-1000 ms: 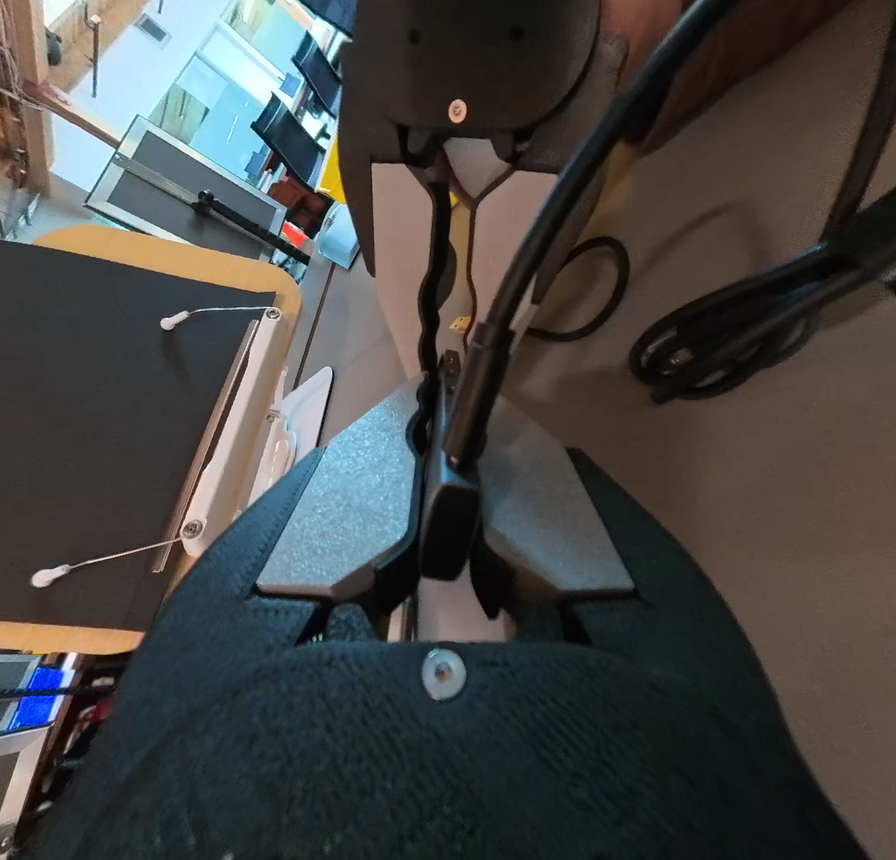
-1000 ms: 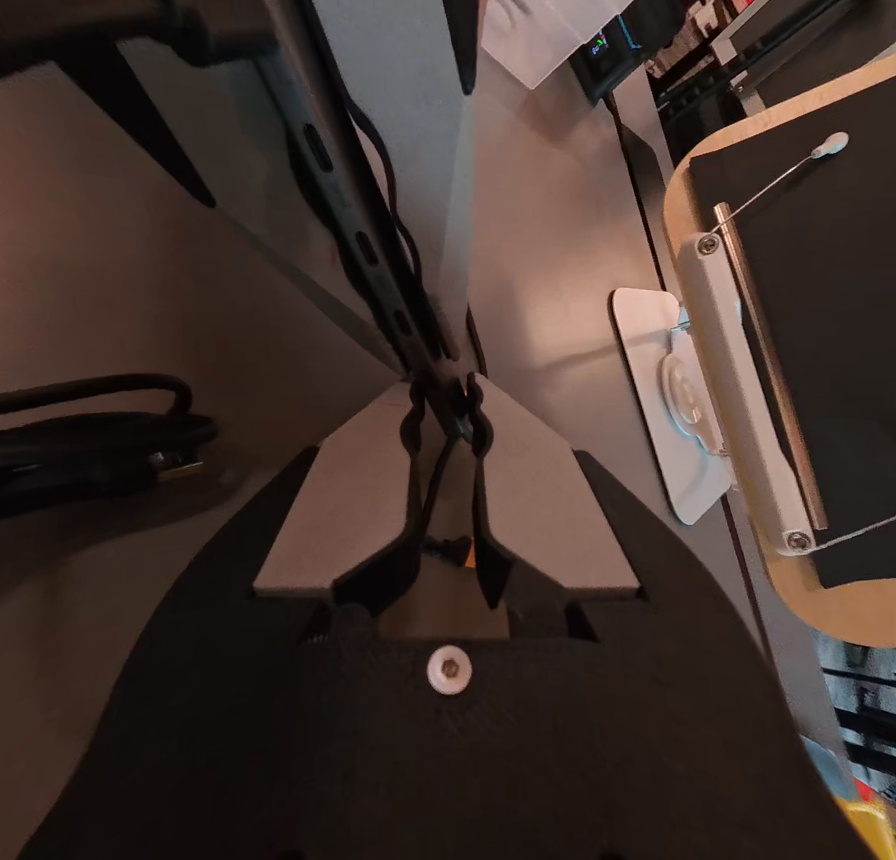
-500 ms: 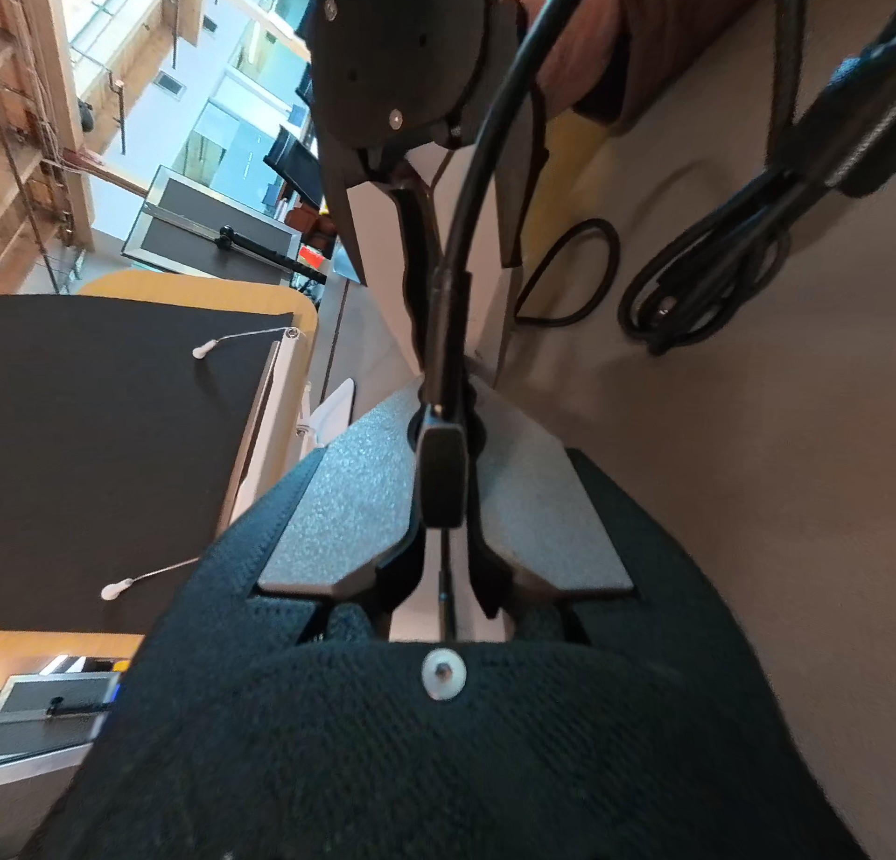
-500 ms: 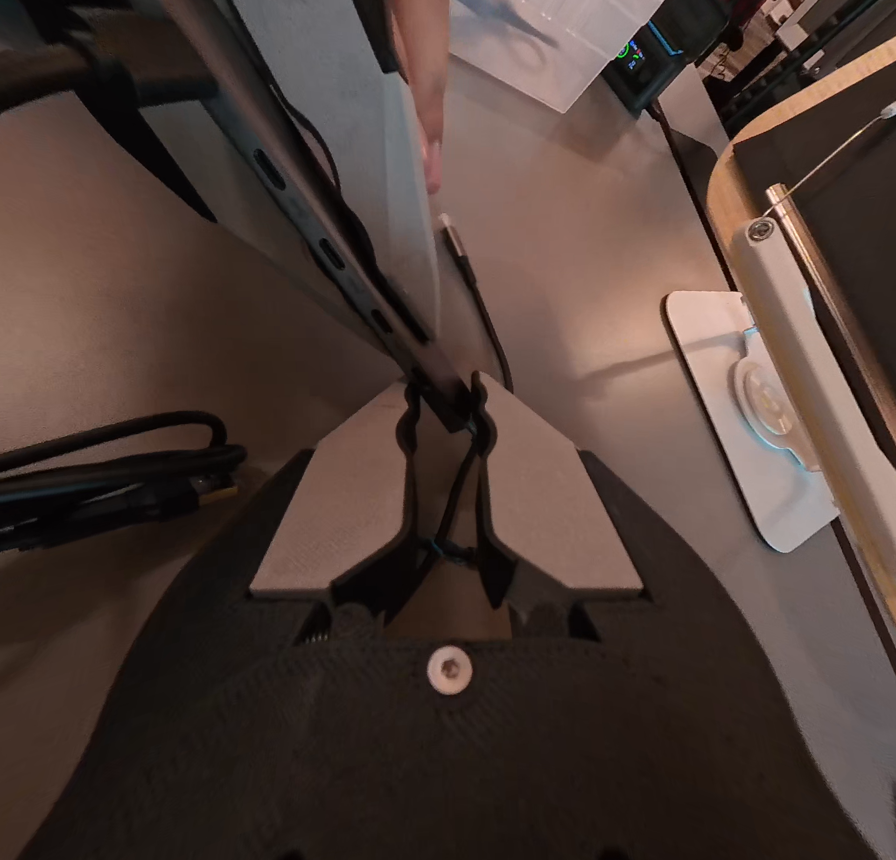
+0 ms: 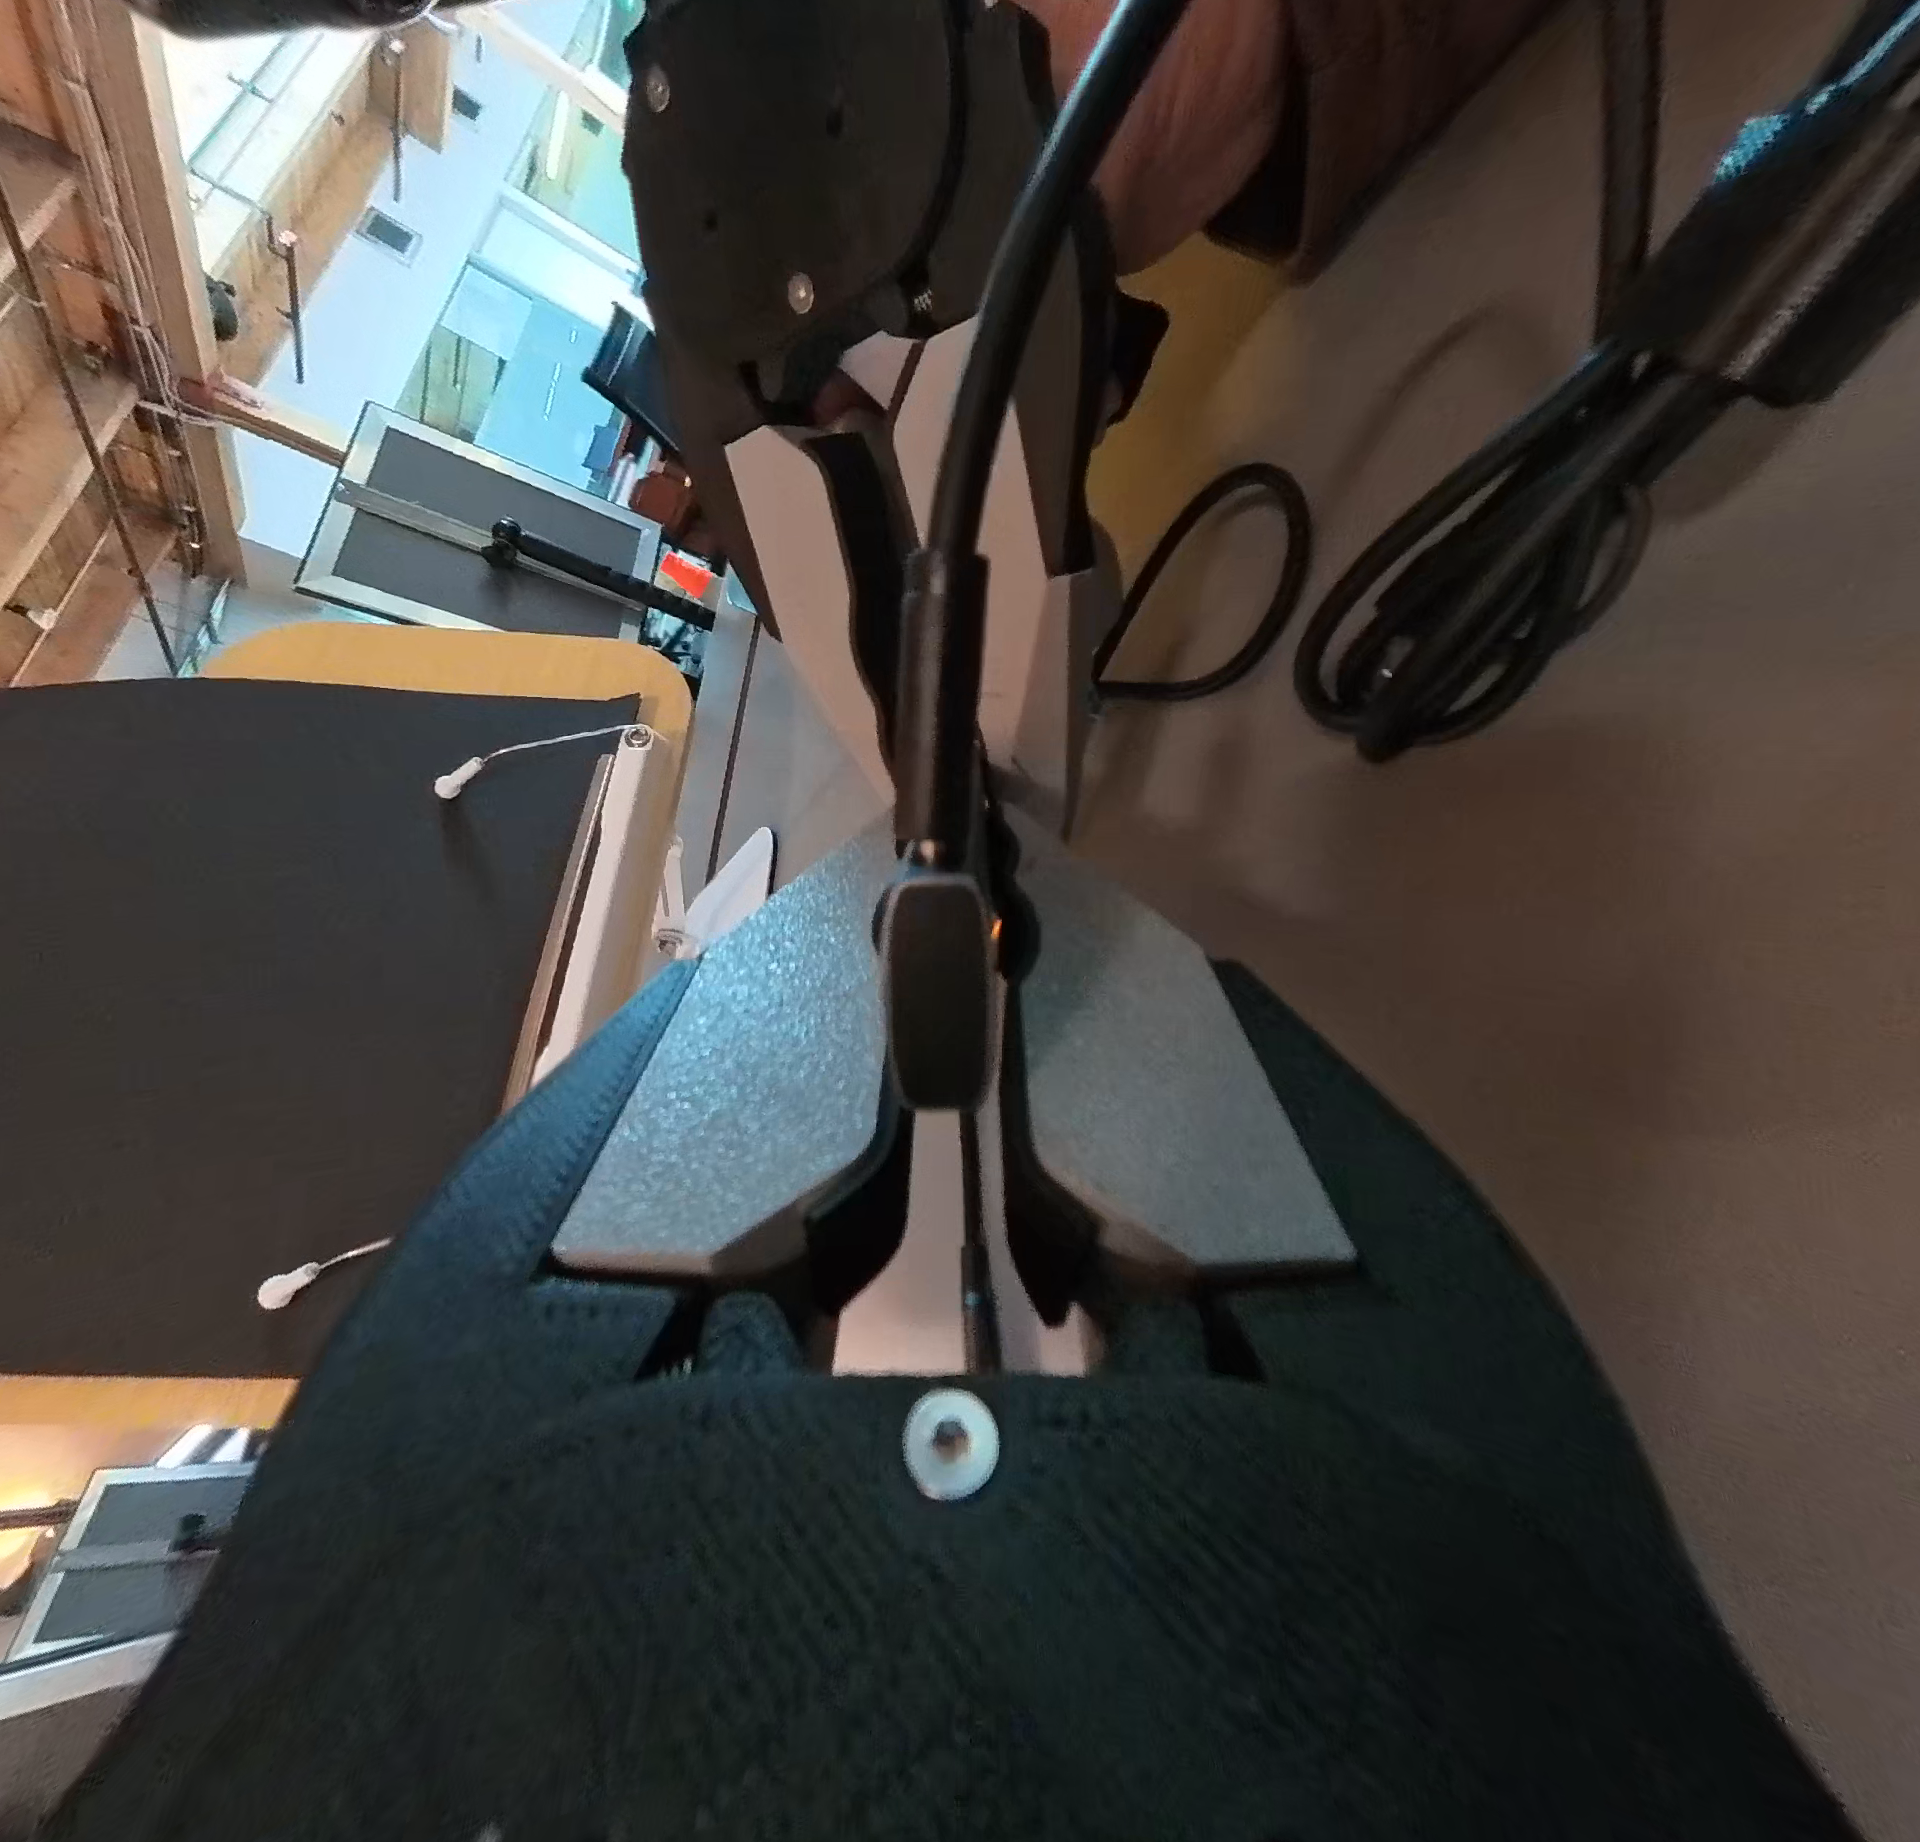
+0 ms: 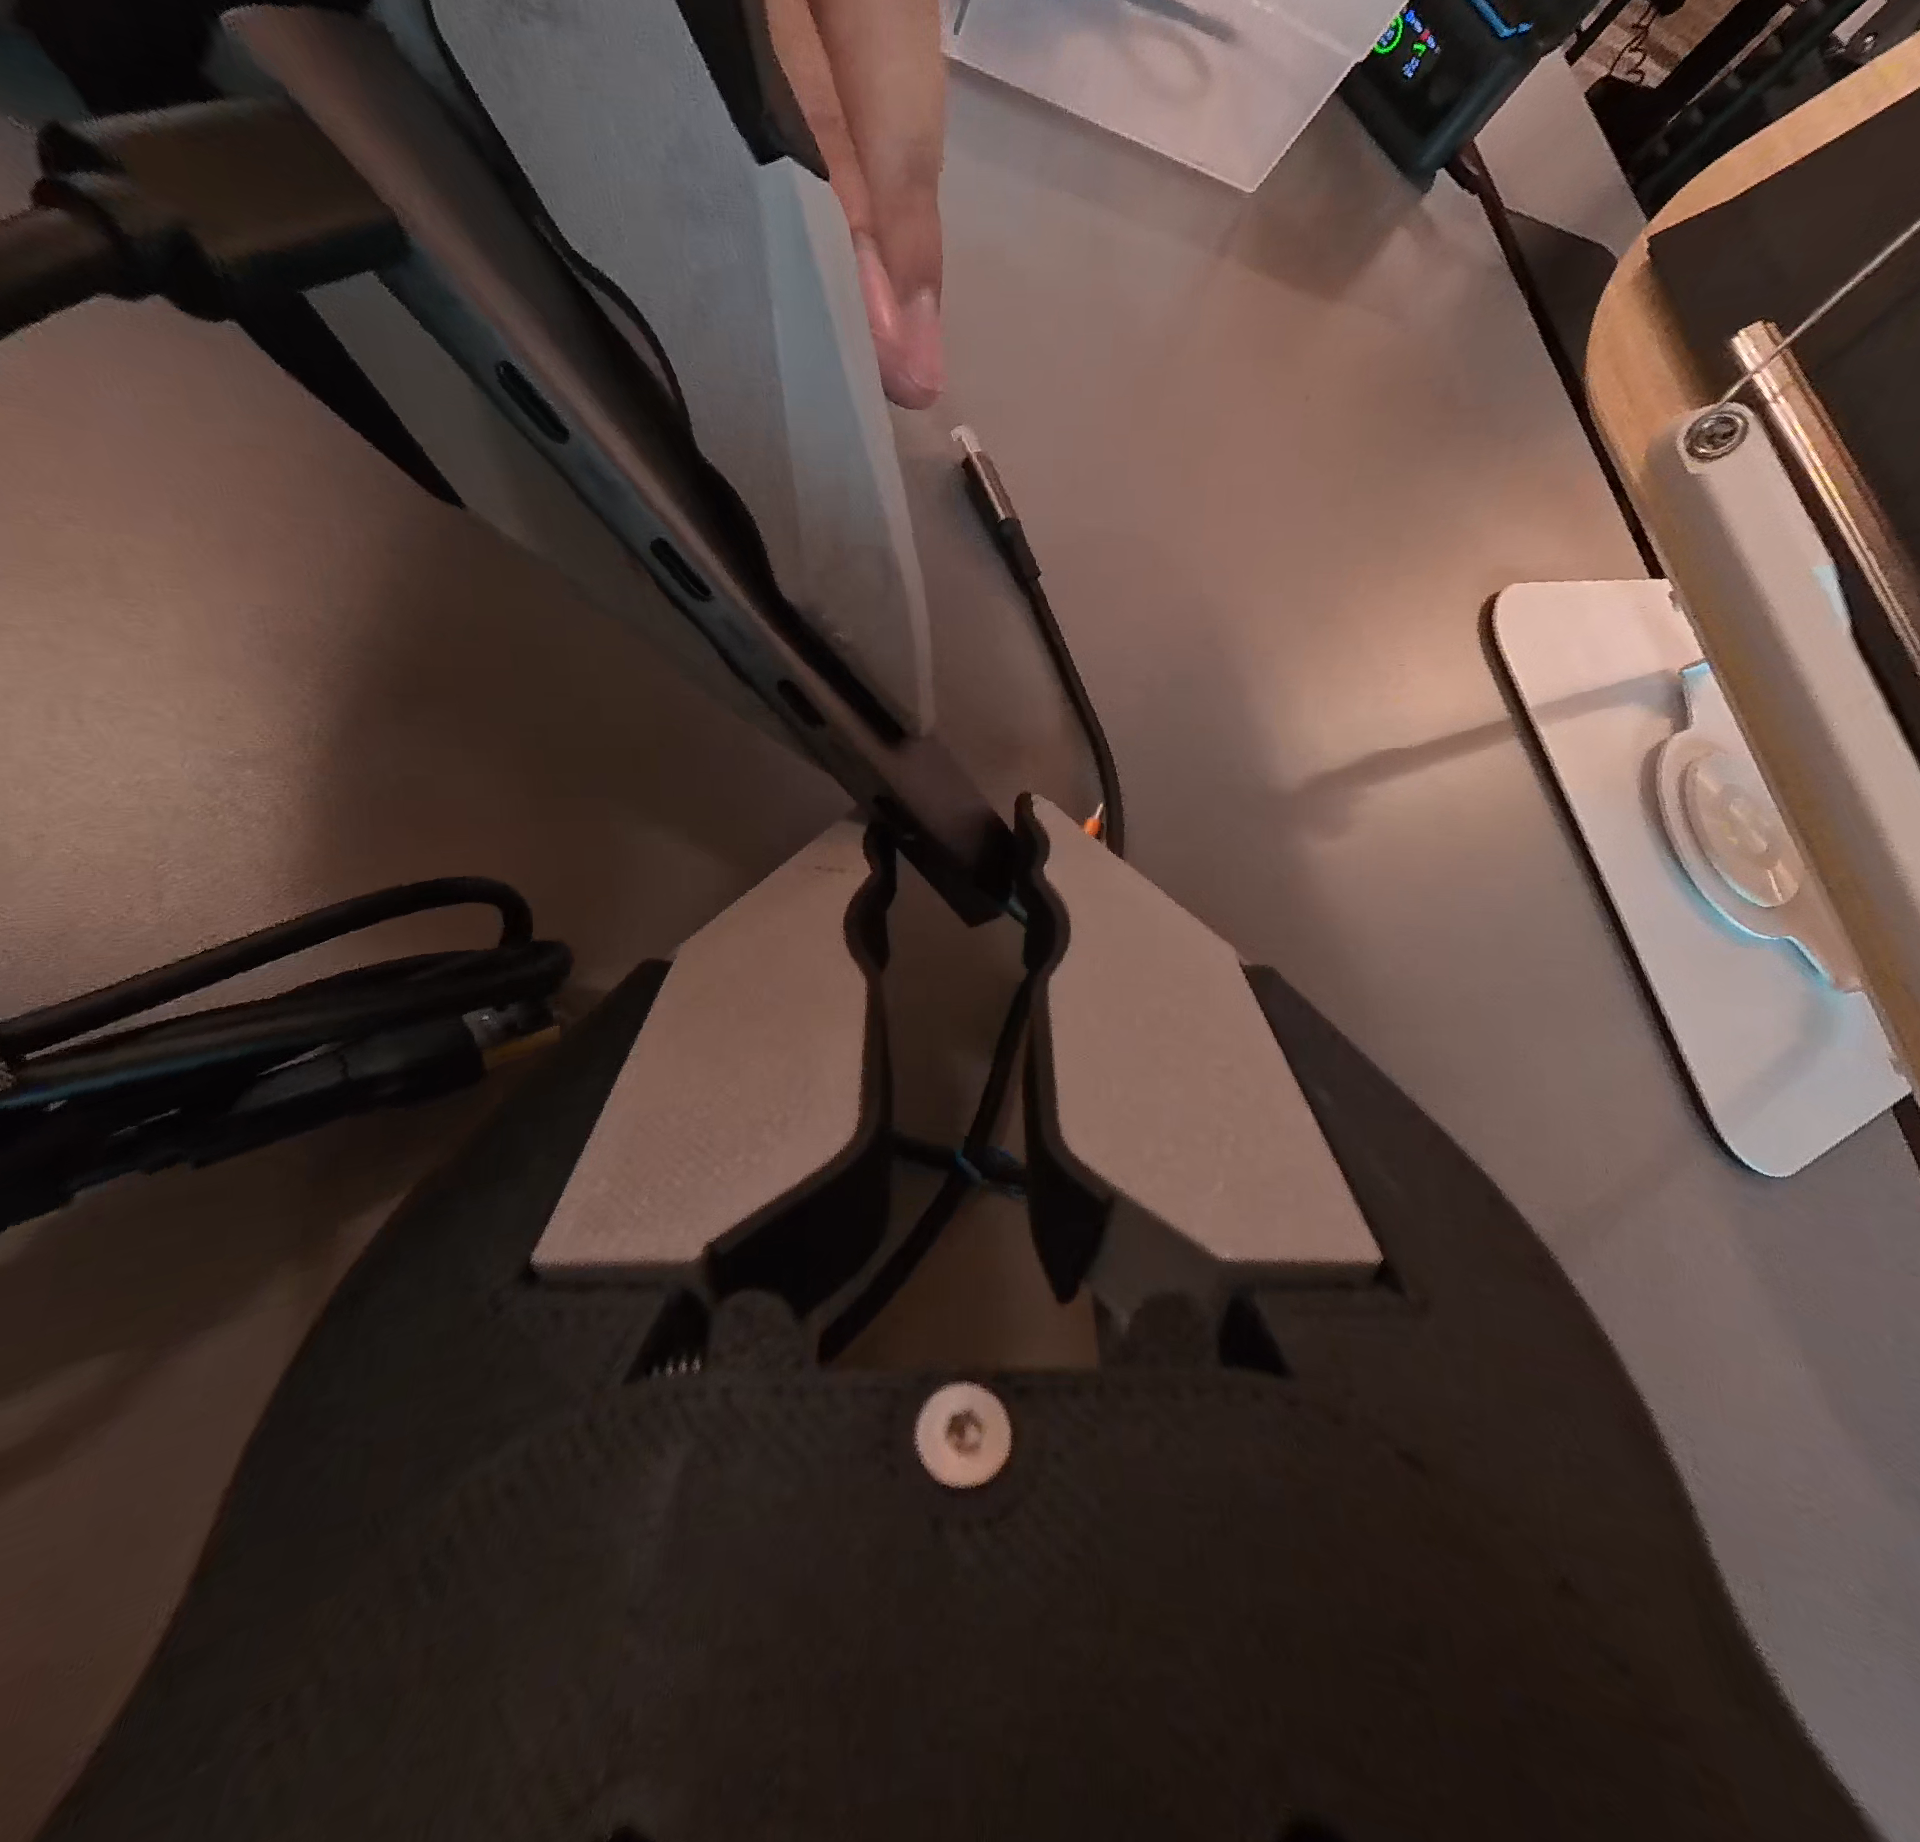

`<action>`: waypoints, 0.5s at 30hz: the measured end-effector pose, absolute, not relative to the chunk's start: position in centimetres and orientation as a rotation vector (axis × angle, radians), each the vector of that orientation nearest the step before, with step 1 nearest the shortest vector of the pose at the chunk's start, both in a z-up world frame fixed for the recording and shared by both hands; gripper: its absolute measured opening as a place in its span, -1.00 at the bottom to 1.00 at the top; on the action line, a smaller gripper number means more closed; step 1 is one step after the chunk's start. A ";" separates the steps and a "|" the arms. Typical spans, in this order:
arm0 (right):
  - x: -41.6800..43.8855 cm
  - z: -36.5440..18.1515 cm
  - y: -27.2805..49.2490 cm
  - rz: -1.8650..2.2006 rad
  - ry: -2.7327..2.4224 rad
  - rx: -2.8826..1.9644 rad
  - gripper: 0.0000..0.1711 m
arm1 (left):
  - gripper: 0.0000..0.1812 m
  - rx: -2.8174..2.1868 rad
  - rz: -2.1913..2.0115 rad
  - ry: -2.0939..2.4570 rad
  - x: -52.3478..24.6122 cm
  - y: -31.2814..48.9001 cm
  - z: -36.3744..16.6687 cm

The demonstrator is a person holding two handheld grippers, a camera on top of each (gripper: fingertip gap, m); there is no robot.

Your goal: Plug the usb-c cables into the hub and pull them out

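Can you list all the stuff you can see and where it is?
hub: one, grey, held up between both grippers
usb-c cable: one, black, plugged into the hub
loose cable: one, black, lying on the table
cable bundle: one, black, coiled on the table
table: one, grey
clear box: one, far edge of the table
black mat: one, on a wooden board
left hand-held gripper: shut on the hub
right hand-held gripper: shut on the hub
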State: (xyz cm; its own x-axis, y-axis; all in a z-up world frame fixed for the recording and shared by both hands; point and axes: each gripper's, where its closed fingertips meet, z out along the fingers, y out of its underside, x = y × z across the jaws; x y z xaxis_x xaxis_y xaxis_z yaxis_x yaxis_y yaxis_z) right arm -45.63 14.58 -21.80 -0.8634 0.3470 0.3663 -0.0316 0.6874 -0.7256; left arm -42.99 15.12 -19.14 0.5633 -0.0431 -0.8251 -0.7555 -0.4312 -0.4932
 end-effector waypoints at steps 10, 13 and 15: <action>-47.0 -19.9 16.1 1.133 -2.318 -0.400 -0.70 | -0.91 -1.844 1.014 0.628 -44.5 14.1 -17.9; -47.7 -19.3 17.5 1.234 -2.312 -0.569 -0.56 | -0.91 -1.843 1.052 0.569 -46.0 13.1 -17.2; -48.3 -19.9 18.4 1.250 -2.335 -0.694 -0.56 | -0.91 -1.842 1.104 0.551 -47.0 12.4 -17.0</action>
